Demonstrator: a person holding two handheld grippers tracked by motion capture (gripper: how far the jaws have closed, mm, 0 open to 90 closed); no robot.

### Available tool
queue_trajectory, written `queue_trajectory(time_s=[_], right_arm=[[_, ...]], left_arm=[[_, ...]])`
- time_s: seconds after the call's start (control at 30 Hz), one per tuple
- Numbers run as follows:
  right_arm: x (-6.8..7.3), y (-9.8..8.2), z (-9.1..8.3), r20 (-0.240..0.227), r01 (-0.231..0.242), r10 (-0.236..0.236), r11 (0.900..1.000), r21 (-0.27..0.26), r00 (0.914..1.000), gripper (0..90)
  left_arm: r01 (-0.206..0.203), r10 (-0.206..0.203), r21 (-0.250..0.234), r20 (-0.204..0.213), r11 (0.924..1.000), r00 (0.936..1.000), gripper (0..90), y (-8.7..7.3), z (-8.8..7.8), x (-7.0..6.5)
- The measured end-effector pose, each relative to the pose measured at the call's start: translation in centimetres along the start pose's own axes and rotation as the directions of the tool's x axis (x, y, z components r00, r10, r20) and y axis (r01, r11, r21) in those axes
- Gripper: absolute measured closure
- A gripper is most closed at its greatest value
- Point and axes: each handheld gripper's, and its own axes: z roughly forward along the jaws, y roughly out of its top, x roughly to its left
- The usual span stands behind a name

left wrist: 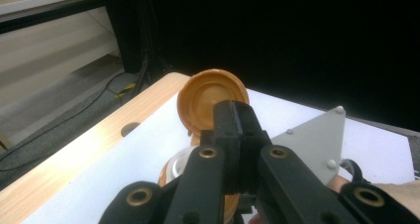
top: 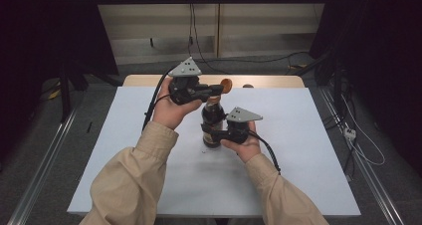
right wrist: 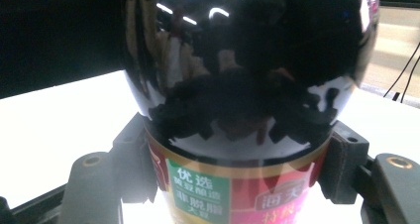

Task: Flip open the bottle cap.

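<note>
The bench (top: 298,150), covered in white with a wooden edge at the far side, is seen carrying a dark bottle (top: 212,121) near its middle. The bottle stands upright; its glossy black shoulder and red and green label (right wrist: 198,192) are seen close up in the right gripper view. It is clamped around its body by the right tool (top: 215,134), one jaw pressed against each side of the label band. The left tool (top: 219,89) is held above the bottle's neck, well clear of the bench surface. Its jaws are drawn together on the rim of an orange cap (left wrist: 214,101), which is lifted off the bottle and turned so that its hollow underside faces the left gripper view.
</note>
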Motion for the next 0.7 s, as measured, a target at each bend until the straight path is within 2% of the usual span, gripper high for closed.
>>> queue_trajectory(time_s=[0.2, 0.53, 0.7], right_arm=[[-0.1, 0.0, 0.1, 0.003, -0.010, 0.010, 1.000, -0.008, 0.9999, 29.9], [-0.1, 0.2, 0.0, 0.007, -0.009, 0.009, 1.000, 0.008, 0.9999, 28.8], [-0.1, 0.1, 0.0, 0.014, -0.039, 0.038, 0.999, 0.014, 0.9992, 23.9]], left_arm=[[-0.001, 0.001, -0.008, -0.024, 1.0000, 0.9997, 90.0, -0.2, -0.8, 0.2], [0.017, -0.018, -0.033, -0.032, 0.9993, 0.9993, 90.0, -1.3, -2.4, 0.5], [0.037, -0.039, -0.043, -0.045, 0.9984, 0.9982, 82.8, -1.9, -2.9, 0.8]])
